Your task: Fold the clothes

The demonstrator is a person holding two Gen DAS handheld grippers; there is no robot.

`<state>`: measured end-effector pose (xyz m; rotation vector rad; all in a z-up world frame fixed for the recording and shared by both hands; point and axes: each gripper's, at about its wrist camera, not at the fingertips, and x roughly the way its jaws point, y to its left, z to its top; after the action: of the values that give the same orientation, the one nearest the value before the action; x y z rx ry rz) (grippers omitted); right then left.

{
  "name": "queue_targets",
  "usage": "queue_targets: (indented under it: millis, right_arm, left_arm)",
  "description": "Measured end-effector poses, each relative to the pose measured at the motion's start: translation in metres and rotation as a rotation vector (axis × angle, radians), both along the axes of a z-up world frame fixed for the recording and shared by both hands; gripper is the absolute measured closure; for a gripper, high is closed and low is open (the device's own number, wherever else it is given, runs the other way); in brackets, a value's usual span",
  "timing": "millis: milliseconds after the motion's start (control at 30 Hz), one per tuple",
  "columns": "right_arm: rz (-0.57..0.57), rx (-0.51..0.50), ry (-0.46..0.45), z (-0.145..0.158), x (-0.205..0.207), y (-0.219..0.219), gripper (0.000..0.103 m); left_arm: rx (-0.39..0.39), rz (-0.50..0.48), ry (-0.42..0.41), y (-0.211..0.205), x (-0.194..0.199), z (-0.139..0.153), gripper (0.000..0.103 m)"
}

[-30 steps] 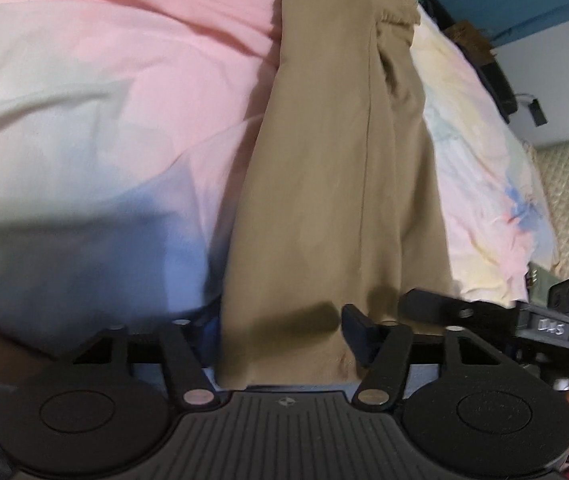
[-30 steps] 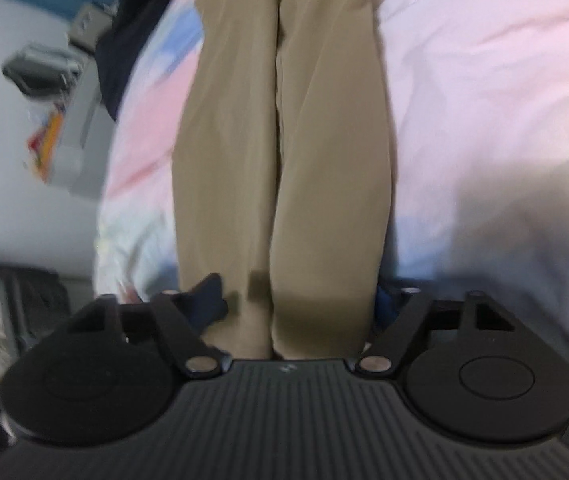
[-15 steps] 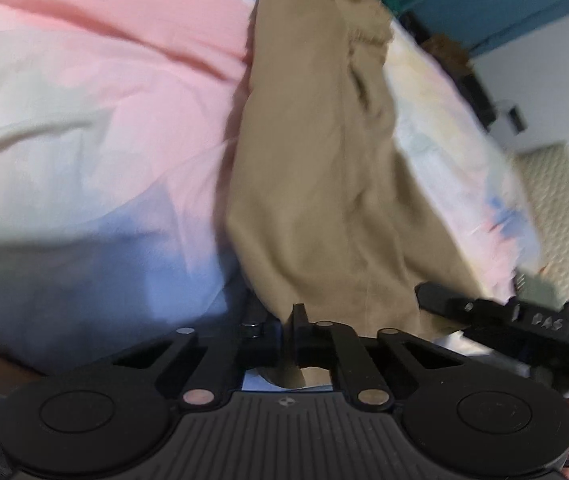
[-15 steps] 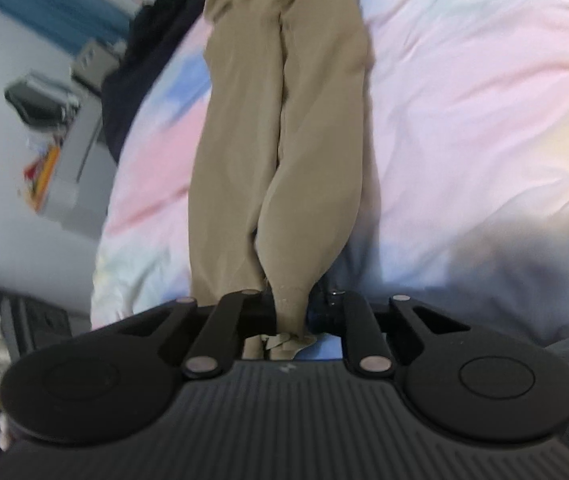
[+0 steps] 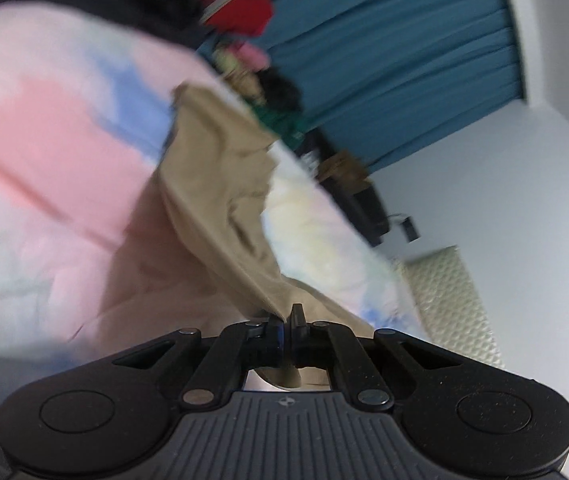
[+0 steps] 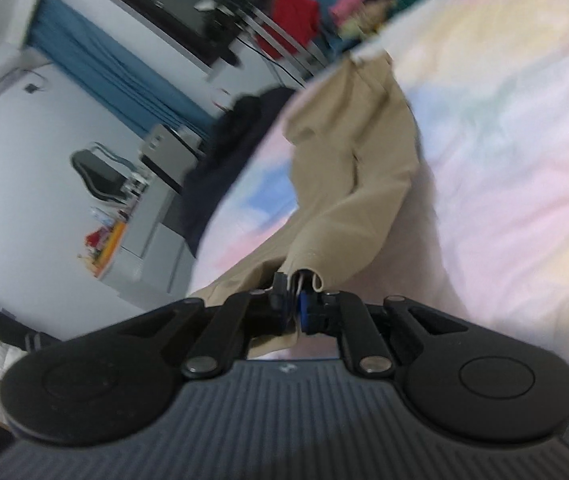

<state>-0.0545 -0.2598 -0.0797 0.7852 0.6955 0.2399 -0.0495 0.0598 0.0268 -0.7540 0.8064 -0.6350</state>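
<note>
Tan trousers (image 5: 220, 184) lie along a pastel bedsheet (image 5: 44, 152), with the waistband at the far end. My left gripper (image 5: 285, 320) is shut on the hem of one leg, which rises off the bed in a taut ridge. In the right wrist view the same tan trousers (image 6: 356, 152) stretch away from me. There my right gripper (image 6: 296, 300) is shut on the other hem, and the cloth bunches over its fingers. Both leg ends hang lifted above the pastel bedsheet (image 6: 504, 140).
Blue curtains (image 5: 396, 60) and a white wall stand beyond the bed. Dark and red clothes (image 5: 244, 12) pile at the far edge. A grey cabinet (image 6: 152, 216) and a dark garment (image 6: 224, 152) sit by the bed's left side. A quilted headboard (image 5: 448, 300) is at right.
Both grippers went from open around the trouser hems to shut on them. They have since lifted and tilted up, pulling the leg ends off the bed.
</note>
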Motion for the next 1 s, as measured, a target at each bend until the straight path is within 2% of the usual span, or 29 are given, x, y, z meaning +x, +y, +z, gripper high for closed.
queue_targets:
  millis: [133,267,500,600,767,1000]
  right_arm:
    - [-0.001,0.003,-0.009,0.003,-0.018,0.000,0.095]
    - [-0.003,0.007,-0.018,0.006,-0.036,0.000,0.095]
    - [-0.005,0.013,-0.033,0.011,-0.068,-0.001,0.095]
    - [-0.005,0.029,-0.024,0.005,-0.076,-0.002,0.095]
    - [-0.032,0.061,0.007,-0.008,-0.044,-0.011,0.095]
    - [-0.096,0.039,0.010,-0.009,0.050,-0.022,0.095]
  left_arm:
    - [-0.006,-0.005,-0.049,-0.001,-0.018,0.032,0.101]
    - [0.001,-0.019,-0.057,-0.001,-0.046,0.037,0.101]
    - [-0.015,-0.013,-0.001,0.003,-0.093,0.007,0.101]
    - [-0.028,-0.009,0.039,0.008,-0.101,-0.008,0.101]
    - [-0.003,0.005,0.054,0.001,-0.055,-0.017,0.101]
    - [0.137,0.040,-0.044,-0.022,0.039,0.001,0.101]
